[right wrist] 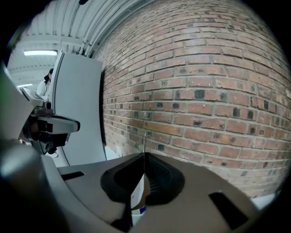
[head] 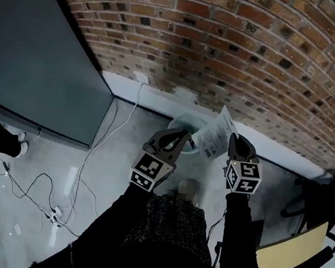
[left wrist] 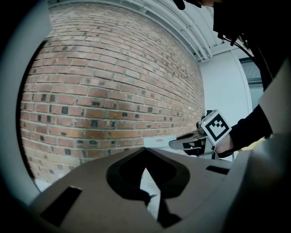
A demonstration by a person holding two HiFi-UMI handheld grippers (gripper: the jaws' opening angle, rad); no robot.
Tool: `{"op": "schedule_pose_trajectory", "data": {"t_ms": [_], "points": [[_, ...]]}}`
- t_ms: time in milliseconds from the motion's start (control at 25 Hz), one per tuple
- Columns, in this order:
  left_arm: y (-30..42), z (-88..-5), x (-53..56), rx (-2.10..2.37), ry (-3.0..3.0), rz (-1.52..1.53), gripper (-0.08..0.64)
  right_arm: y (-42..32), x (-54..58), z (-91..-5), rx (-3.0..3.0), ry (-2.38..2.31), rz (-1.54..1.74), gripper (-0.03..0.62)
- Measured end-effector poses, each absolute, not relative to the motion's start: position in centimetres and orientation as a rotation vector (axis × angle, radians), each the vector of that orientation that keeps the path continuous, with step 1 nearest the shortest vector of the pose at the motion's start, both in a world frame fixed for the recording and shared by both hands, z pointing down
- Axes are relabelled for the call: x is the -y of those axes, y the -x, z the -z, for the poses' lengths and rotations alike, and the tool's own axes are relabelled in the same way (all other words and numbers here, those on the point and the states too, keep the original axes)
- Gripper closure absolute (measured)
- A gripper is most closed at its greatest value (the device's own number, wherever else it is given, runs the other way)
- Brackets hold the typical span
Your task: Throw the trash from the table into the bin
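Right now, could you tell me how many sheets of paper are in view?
1. The sheet of paper is held between the left gripper and right gripper, near the bin. More may be hidden inside it.

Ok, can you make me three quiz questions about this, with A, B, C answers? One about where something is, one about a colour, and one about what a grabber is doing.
1. Where is the bin?
A. On a table
B. On the floor by the brick wall
C. On a chair

2. What colour is the paper sheet?
A. White
B. Green
C. Black

3. What is the right gripper doing?
A. Standing wide open with nothing in it
B. Lying on the floor
C. Pinching the paper sheet

Answers:
1 B: the head view shows the bin standing on the floor at the foot of the brick wall, below the grippers.
2 A: the sheet is white with small dark print.
3 C: in the right gripper view the jaws are closed with the sheet's thin edge between them.
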State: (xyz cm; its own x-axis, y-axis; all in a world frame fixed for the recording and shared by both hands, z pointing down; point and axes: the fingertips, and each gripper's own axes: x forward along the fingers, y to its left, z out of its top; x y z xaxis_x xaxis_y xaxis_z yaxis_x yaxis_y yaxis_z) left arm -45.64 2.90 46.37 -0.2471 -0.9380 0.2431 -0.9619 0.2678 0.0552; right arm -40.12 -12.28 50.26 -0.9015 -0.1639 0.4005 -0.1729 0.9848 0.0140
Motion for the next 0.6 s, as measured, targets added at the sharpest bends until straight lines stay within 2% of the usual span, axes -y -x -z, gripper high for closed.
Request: {"op": "schedule_pose_trajectory", "data": {"t_ms": [600], "points": [[50.1, -52.6, -1.9, 2.340, -1.654, -0.202, 0.554, 46.3, 11.2, -57.9, 2.686, -0.088, -0.037, 0.580]]}}
